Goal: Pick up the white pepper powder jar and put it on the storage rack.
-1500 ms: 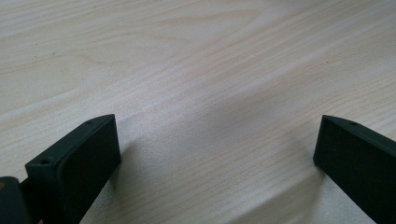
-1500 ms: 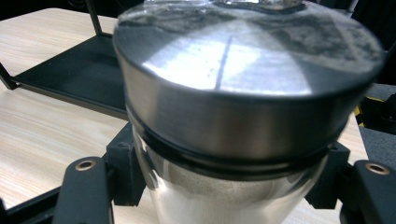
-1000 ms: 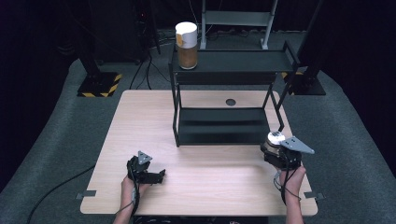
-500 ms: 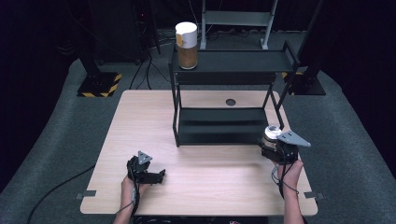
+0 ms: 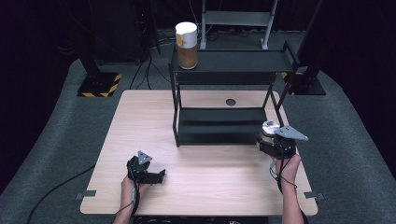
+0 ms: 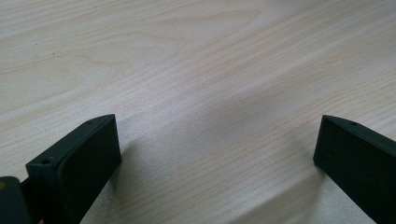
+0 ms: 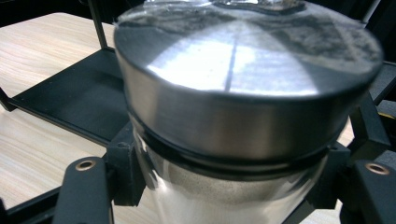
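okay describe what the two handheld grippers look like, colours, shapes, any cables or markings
Both are black. The left gripper has a small grey three-cornered plate on top and blocky, flat-faced fingers with small screw holes. The right gripper carries a larger grey three-cornered plate; its fingers show brass-coloured screw inserts. A black cable trails from each back along the forearm. No sleeves are visible.

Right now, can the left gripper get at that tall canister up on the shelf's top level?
Probably yes. The left gripper rests open and empty at the near table edge, and the canister stands alone at the top shelf's left end, though it is a long reach.
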A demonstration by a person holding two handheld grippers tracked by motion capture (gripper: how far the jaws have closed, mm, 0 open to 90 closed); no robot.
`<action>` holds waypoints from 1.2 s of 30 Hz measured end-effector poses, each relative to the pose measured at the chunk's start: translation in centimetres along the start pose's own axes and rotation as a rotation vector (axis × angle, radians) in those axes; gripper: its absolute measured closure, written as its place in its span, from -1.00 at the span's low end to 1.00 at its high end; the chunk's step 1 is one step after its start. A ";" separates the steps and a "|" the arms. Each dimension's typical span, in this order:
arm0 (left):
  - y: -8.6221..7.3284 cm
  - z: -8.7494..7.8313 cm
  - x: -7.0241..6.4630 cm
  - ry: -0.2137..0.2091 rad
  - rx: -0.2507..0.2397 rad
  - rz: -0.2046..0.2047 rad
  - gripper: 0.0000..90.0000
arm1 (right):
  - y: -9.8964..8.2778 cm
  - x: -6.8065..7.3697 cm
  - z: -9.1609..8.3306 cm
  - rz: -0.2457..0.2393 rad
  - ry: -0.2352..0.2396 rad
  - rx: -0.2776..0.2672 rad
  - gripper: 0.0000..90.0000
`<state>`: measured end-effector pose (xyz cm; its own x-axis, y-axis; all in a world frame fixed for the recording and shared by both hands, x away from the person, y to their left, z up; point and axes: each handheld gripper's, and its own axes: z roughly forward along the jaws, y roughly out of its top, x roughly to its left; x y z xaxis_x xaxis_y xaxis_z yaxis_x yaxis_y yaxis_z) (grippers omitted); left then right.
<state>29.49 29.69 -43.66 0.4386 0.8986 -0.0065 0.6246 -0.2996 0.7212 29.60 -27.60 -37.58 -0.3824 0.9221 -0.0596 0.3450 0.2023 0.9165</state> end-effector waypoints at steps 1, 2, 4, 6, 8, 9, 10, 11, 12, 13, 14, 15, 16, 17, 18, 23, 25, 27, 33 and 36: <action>0.0 0.0 0.0 0.000 0.000 0.000 -1.00 | 0.2 0.0 0.1 -0.005 0.002 -0.002 -0.33; 0.0 0.0 0.0 0.000 0.001 0.000 -1.00 | 0.2 0.0 0.1 -0.005 0.002 -0.002 -0.33; 0.0 0.0 0.0 0.000 0.000 0.000 -1.00 | 0.5 0.0 0.2 -0.011 0.003 -0.003 -0.33; 0.0 0.0 0.0 0.000 0.000 0.001 -1.00 | 0.7 -0.1 0.4 -0.016 0.004 -0.008 -0.33; 0.0 0.0 0.0 0.000 0.000 0.001 -1.00 | 0.9 -0.1 0.5 -0.016 0.002 -0.008 -0.33; 0.0 0.0 0.0 0.000 0.001 0.001 -1.00 | 1.0 -0.2 0.6 -0.014 0.002 -0.008 -0.33; 0.0 0.0 0.0 0.000 0.000 0.000 -1.00 | 1.0 -0.3 0.7 -0.014 0.002 -0.008 -0.33; 0.0 0.0 0.0 0.000 0.000 0.000 -1.00 | 1.1 -0.3 0.8 -0.015 0.000 -0.007 -0.33; 0.0 0.0 0.0 0.000 0.000 0.000 -1.00 | 1.2 -0.4 0.8 -0.014 -0.001 -0.007 -0.33; 0.0 0.0 0.0 0.000 -0.001 0.000 -1.00 | 1.3 -0.4 0.9 -0.014 -0.001 -0.007 -0.33; 0.0 0.0 0.0 0.000 -0.001 -0.001 -1.00 | 1.4 -0.5 1.0 -0.010 0.000 -0.006 -0.33; 0.0 0.0 0.0 0.000 -0.001 -0.001 -1.00 | 1.5 -0.6 1.1 -0.008 -0.001 -0.006 -0.33; 0.0 0.0 0.0 0.000 -0.001 0.000 -1.00 | 1.6 -0.6 1.2 -0.007 0.001 -0.006 -0.33; 0.0 0.0 0.0 0.000 0.000 0.000 -1.00 | 1.7 -0.7 1.3 -0.007 0.000 -0.007 -0.33; 0.0 0.0 0.0 0.000 0.000 0.000 -1.00 | 1.8 -0.7 1.4 -0.010 -0.001 -0.007 -0.33; 0.0 0.0 0.0 0.000 0.000 0.001 -1.00 | 2.4 -0.7 1.6 -0.017 -0.002 -0.006 -0.33; 0.0 0.0 0.0 0.000 -0.001 0.000 -1.00 | 2.7 -0.7 1.7 -0.018 -0.001 -0.007 -0.33; 0.0 0.0 0.0 0.000 -0.001 -0.001 -1.00 | 2.9 -0.7 1.8 -0.021 -0.001 -0.009 -0.33; 0.0 0.0 0.0 0.000 0.000 0.000 -1.00 | 3.6 -0.9 2.0 -0.017 -0.001 -0.012 -0.33; 0.0 0.0 0.0 0.000 0.000 0.000 -1.00 | 3.8 -1.0 2.0 -0.018 -0.002 -0.016 -0.33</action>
<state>29.50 29.69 -43.66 0.4387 0.8986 -0.0067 0.6247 -0.2995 0.7211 33.01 -27.05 -34.83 -0.3868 0.9190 -0.0767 0.3247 0.2136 0.9214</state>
